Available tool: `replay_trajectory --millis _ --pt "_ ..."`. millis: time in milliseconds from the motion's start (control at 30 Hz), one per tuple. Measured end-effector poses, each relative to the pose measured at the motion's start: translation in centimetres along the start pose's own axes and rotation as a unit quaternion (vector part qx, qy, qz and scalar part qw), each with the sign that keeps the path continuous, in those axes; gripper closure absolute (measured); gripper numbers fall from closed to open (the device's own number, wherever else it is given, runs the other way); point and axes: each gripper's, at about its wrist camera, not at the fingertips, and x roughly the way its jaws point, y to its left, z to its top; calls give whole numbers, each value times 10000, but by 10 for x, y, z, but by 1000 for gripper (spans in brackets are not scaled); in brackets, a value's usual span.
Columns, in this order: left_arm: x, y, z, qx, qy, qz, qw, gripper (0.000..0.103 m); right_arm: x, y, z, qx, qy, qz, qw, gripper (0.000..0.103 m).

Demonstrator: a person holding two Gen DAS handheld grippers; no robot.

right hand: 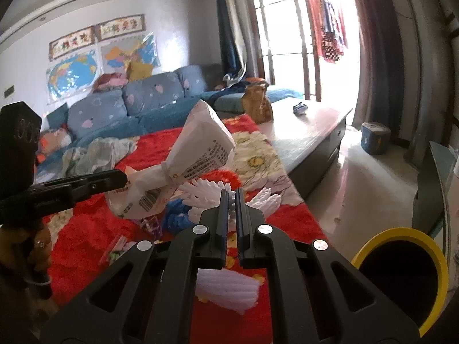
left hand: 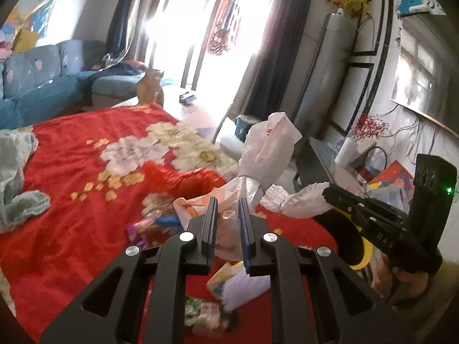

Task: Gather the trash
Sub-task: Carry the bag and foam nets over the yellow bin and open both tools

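1. The left gripper (left hand: 226, 220) is reaching over a red flowered blanket (left hand: 71, 172), its jaws clenching on the crumpled white plastic bag (left hand: 266, 149), which is tied at the neck with a band and is standing up above the fingers.
2. The right gripper (right hand: 233, 215) is pinching a white foam fruit net (right hand: 209, 192) between nearly closed jaws; in the left wrist view its tip is meeting the net (left hand: 298, 200) just right of the bag.
3. The bag (right hand: 198, 154) is showing printed text and a barcode in the right wrist view, with the left gripper's finger touching its lower part.
4. More trash is lying on the blanket: a second white foam net (right hand: 229, 286) beneath the right gripper, a purple wrapper (left hand: 143, 229), a green and pink wrapper (left hand: 203, 312), and something blue (right hand: 175, 215) beside the bag.
5. A black bin with a yellow rim (right hand: 401, 275) is sitting just off the blanket's right edge.
6. A blue sofa (right hand: 137, 100) is standing behind the blanket.
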Motion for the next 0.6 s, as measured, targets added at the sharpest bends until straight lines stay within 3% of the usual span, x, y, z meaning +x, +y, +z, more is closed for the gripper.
replay_trajectory --millis 600 --pt "28 -71 8 358 99 -632 9973 89 -40 -76 6 745 -391 -1043 9910 101"
